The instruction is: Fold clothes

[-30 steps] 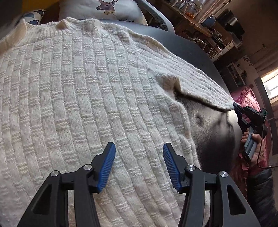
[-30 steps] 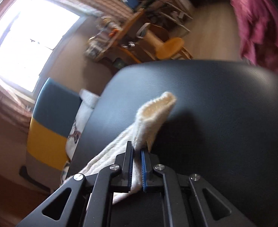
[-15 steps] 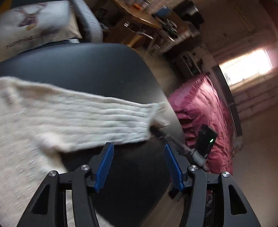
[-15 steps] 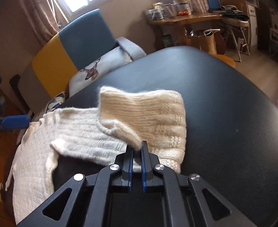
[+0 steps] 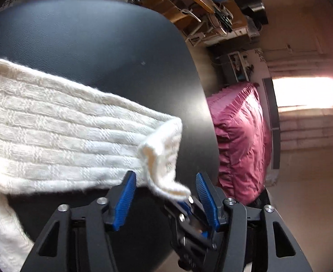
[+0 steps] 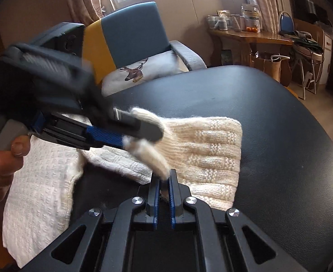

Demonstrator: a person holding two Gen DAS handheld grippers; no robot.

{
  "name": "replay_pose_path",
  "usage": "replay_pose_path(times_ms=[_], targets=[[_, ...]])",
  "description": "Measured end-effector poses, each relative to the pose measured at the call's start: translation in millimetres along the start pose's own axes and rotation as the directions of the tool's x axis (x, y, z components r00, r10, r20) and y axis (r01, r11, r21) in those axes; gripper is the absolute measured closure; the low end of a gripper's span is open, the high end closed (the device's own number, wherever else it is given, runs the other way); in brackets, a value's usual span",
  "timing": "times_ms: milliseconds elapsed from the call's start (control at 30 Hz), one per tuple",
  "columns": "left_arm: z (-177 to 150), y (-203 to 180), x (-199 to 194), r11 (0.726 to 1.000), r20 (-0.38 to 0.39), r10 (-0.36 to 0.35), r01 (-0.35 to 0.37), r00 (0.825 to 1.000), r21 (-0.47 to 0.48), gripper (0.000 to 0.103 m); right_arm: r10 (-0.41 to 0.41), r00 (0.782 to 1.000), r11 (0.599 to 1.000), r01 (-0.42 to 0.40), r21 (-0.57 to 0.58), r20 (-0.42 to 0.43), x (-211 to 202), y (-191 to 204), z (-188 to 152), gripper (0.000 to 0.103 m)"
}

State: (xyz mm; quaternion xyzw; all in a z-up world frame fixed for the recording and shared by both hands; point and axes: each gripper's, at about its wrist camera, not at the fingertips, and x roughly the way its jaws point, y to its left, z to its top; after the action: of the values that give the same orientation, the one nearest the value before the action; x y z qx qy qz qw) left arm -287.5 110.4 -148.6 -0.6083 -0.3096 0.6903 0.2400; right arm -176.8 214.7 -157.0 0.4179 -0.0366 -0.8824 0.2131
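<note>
Both claws at sweater cuff (image 6: 161, 167): right claw (image 6: 164, 182) pinches it; left claw (image 5: 165, 187) spread, blurred.

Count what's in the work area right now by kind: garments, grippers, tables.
Garments: 1, the cream ribbed knit sweater
Grippers, black with blue pads: 2, the left gripper open and the right gripper shut on the sweater's cuff
Tables: 1, the black round table
Total: 4
</note>
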Motion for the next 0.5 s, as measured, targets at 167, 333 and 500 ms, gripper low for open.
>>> replay_pose_path(times_ms=[167,333,500], targets=[[-3,-1,-14,0.996,0.066,0.081,-0.084,0.995,0.04,0.097,0.102,0.993,0.98,-0.112,0.167,0.067,-14,-14,0,0.08],[11,9,-69,1.0,0.188,0.017,-0.019,0.982,0.004,0.097,0.26,0.959,0.904,-0.284,0.319,0.115,-22,-16,-10,0.08],[30,9,-150,1.0,0.341,0.001,-0.005,0.94,0.009,0.097,0.315,0.949,0.87,-0.293,0.397,0.011,26,16,-14,0.085]])
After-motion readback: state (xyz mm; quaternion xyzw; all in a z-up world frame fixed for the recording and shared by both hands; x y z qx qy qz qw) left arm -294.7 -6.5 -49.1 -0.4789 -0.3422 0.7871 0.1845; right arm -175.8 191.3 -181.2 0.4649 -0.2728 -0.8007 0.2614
